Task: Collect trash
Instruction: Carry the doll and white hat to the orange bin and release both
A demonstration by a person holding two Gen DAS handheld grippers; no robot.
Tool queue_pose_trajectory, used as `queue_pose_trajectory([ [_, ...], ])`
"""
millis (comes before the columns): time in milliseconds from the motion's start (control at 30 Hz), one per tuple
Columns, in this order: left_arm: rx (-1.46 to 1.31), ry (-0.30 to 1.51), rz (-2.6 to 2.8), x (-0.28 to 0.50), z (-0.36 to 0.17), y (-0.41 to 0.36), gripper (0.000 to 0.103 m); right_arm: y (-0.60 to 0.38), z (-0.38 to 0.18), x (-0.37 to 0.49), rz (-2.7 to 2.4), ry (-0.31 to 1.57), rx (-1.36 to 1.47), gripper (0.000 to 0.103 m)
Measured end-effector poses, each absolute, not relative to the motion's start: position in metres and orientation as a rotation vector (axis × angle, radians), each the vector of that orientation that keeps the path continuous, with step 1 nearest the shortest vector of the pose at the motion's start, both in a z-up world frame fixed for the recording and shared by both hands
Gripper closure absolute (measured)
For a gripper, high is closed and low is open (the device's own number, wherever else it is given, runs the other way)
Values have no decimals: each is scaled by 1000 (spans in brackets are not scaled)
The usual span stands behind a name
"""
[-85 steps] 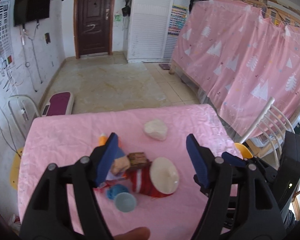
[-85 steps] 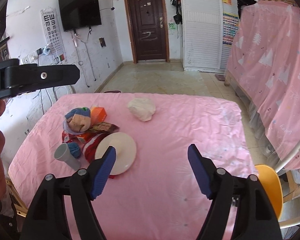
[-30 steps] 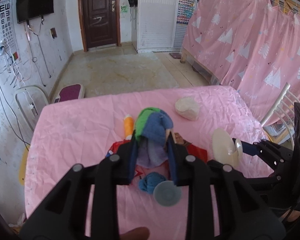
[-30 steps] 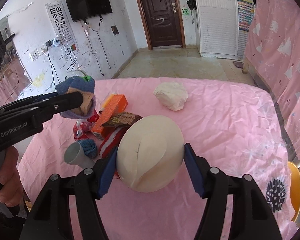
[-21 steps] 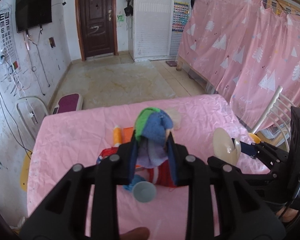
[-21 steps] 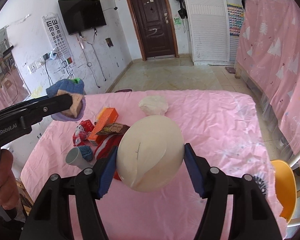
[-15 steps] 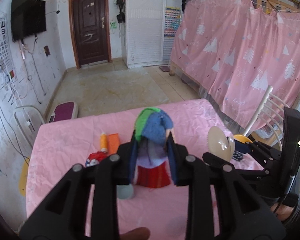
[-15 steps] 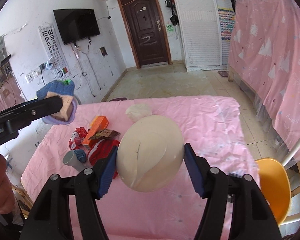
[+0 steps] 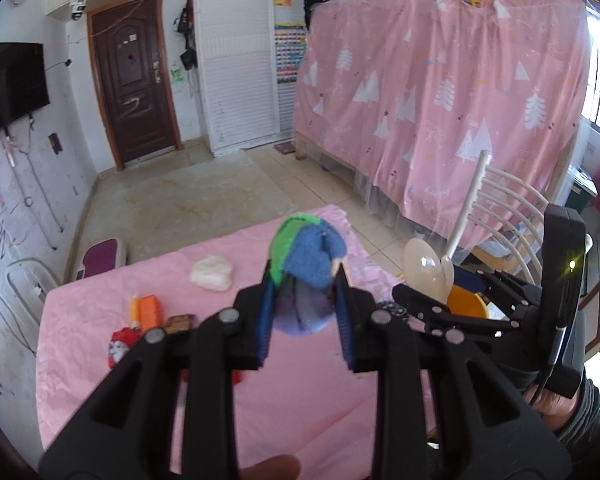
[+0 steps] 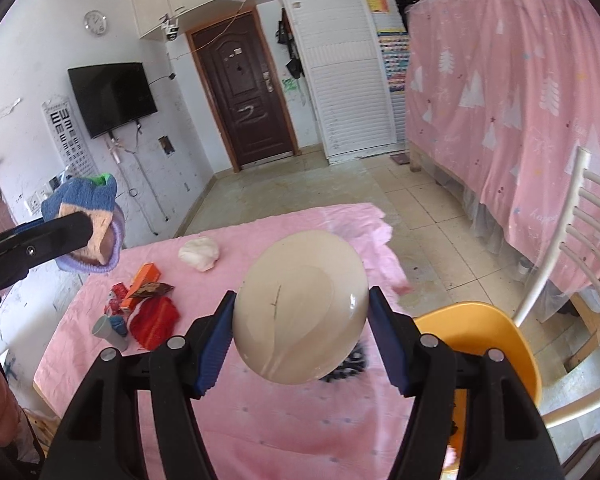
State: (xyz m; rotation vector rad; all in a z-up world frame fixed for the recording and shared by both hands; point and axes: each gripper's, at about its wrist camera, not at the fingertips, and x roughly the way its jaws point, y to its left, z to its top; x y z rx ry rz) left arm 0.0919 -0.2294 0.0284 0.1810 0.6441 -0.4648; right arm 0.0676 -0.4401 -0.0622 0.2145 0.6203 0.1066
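Both grippers rose from table (image 10: pixel 292 424), gripping sock (image 9: pixel 308 276) and plate (image 10: pixel 300 312).

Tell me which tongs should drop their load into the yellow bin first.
Right, probably. The right tongs hold the cream plate beside the yellow bin, which sits at the table's right edge. The left tongs, shut on the knit bundle, hang over the pink table, farther off.
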Motion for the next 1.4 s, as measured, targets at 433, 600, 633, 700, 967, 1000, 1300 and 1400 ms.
queue_pose_trajectory([
  [433,277,690,-589,94,7,-318,77,-512,-76,45,-38,595,280,48],
  [600,315,713,-621,98,-4,-344,77,-534,-84,39,-76,591,301,48],
  [633,319,720,-634,100,-7,-352,77,-538,-86,38,-83,593,305,48],
  [700,323,730,-646,103,-11,-362,77,-547,-91,37,-103,600,306,48],
  [967,302,790,-732,117,-27,-404,77,-580,-103,30,-179,606,325,48],
  [1000,300,799,-740,118,-29,-408,77,-583,-104,29,-186,607,329,48],
  [1300,308,826,-768,116,-37,-429,52,-592,-114,31,-195,621,357,48],
  [1400,303,824,-763,116,-34,-425,52,-593,-116,32,-196,627,356,48],
])
